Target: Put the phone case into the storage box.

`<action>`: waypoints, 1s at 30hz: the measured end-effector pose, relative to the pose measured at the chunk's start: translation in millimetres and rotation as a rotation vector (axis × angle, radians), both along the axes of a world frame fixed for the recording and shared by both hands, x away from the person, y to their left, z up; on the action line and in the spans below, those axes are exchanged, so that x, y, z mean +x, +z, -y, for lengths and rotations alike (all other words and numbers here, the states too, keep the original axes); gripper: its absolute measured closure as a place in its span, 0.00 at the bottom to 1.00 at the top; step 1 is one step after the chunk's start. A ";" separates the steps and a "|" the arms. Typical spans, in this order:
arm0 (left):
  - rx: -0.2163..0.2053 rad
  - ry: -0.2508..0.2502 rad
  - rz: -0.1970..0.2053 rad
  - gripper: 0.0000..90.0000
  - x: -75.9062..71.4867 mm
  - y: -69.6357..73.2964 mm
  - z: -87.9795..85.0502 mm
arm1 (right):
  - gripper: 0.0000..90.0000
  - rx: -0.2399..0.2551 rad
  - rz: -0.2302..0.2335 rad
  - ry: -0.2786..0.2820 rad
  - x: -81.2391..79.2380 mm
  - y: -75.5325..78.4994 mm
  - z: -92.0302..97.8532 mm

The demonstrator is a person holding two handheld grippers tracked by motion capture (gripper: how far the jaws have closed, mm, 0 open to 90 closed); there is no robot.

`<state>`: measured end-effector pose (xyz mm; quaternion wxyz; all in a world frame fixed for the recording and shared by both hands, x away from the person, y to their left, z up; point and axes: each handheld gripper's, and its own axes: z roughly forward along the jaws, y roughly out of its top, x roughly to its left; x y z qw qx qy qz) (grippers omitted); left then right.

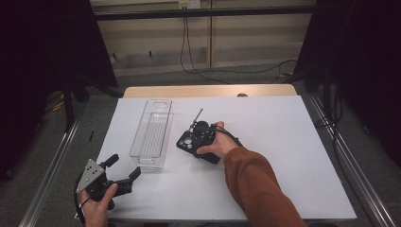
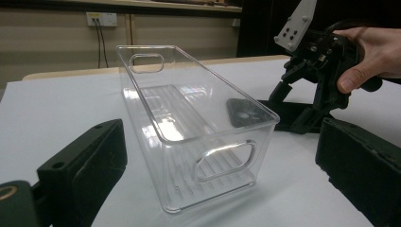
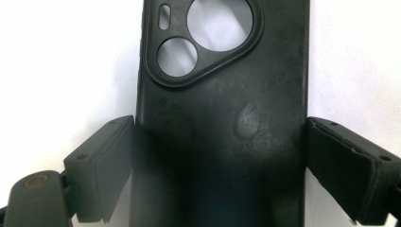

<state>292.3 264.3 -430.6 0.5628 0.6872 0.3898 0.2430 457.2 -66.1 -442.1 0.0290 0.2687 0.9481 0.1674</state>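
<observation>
Right gripper (image 1: 195, 134) jaws clamped on my phone case (image 3: 222, 113) sides; grasp step; next, I lift toward clear bin (image 1: 152, 135) beside.

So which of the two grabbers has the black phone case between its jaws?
The right gripper: its jaws sit on both sides of the black phone case. The left gripper is open, facing the clear bin.

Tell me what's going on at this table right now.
A person holds a gripper in each hand. The right gripper has its jaws closed on the sides of a black phone case lying on the white table. The left gripper waits open at the near edge, facing a clear plastic bin with nothing in it.
</observation>
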 end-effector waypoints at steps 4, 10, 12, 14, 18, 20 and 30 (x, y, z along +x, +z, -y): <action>0.003 -0.005 0.001 0.03 0.2 0.0 0.0 | 0.14 0.001 -0.003 0.001 -0.3 0.3 0.3; -0.001 -0.003 0.002 0.03 0.1 0.0 -0.3 | 0.15 -0.014 -0.009 -0.006 -0.3 1.4 -1.8; -0.002 -0.003 0.002 0.03 0.3 0.0 -0.5 | 0.15 -0.020 -0.012 -0.004 0.1 1.6 -2.6; 0.000 -0.004 0.004 0.03 0.2 0.3 -0.6 | 0.16 -0.029 -0.016 -0.004 0.5 2.3 -4.0; -0.003 -0.001 0.002 0.03 0.3 0.3 -1.3 | 0.16 -0.027 -0.015 -0.003 0.4 2.5 -3.9; -0.008 0.002 0.003 0.03 0.2 0.3 -1.4 | 0.16 -0.027 -0.016 -0.001 0.4 2.7 -3.5; -0.008 0.000 0.001 0.03 -0.2 0.2 -1.5 | 0.17 -0.023 -0.015 -0.008 -1.4 3.6 -2.2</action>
